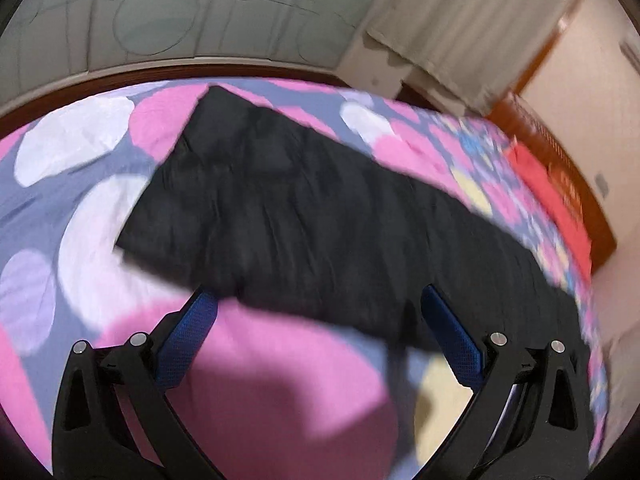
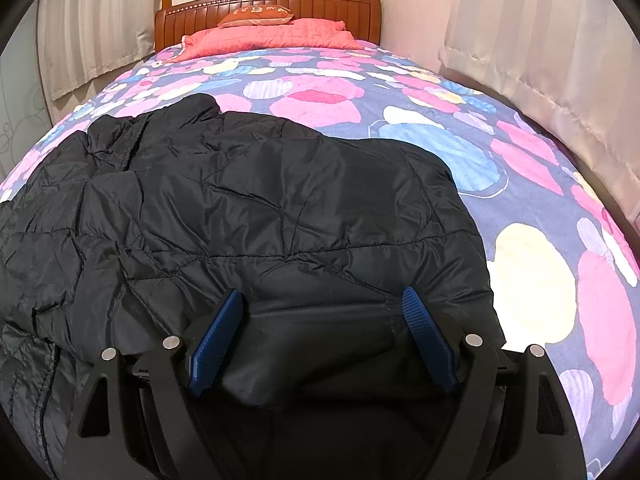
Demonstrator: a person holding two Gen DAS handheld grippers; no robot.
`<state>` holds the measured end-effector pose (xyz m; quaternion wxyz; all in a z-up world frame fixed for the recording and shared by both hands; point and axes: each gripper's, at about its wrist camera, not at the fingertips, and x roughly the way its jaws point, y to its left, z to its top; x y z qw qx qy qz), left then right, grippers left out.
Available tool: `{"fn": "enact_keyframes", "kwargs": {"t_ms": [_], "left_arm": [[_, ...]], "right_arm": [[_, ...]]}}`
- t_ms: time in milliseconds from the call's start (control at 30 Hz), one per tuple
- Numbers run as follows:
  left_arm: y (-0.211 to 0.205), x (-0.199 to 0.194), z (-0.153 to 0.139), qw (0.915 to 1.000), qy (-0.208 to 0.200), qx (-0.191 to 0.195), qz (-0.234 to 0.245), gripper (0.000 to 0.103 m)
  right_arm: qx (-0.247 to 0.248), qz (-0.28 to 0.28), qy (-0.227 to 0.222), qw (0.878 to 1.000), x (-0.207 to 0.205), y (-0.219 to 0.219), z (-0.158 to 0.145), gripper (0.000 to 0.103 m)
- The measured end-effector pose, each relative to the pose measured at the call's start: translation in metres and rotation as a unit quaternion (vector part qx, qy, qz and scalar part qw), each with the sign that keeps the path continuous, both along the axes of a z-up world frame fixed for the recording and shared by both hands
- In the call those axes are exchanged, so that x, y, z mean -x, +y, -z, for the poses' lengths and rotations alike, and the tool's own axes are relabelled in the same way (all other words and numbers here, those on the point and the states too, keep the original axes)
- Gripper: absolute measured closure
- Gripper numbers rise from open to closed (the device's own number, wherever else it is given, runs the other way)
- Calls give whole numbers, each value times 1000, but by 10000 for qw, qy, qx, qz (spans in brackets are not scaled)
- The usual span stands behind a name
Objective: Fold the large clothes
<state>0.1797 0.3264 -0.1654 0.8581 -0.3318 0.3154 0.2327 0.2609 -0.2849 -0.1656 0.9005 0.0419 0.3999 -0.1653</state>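
A black quilted jacket (image 2: 248,208) lies spread on the flowered bedspread (image 2: 460,152). In the left wrist view, which is motion-blurred, it (image 1: 304,208) lies as a long dark strip across the bed. My left gripper (image 1: 318,296) is open and empty, its blue pads at the jacket's near edge, above the pink sheet. My right gripper (image 2: 322,300) is open, its jaws wide apart over the jacket's near hem, with fabric lying between the blue pads (image 2: 218,336). Nothing is gripped.
A wooden headboard (image 2: 268,8) with a red pillow (image 2: 272,38) stands at the far end of the bed. Curtains (image 2: 540,52) hang along both sides. The bed's dark wooden edge (image 1: 120,76) and a pale patterned wall lie beyond the jacket in the left view.
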Motion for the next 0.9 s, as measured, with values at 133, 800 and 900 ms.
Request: {"fn": "enact_keyframes", "kwargs": {"t_ms": [133, 800, 900], "left_arm": [[15, -6, -2, 9991, -170, 139, -362, 2], [-44, -18, -93, 9830, -573, -1747, 9, 94], [-86, -26, -115, 9753, -794, -2006, 470, 94]], "right_arm": [[-12, -6, -10, 10000, 0, 0, 0, 22], [0, -2, -32, 10000, 0, -1, 1, 22], [0, 2, -33, 10000, 0, 0, 1, 22]]}}
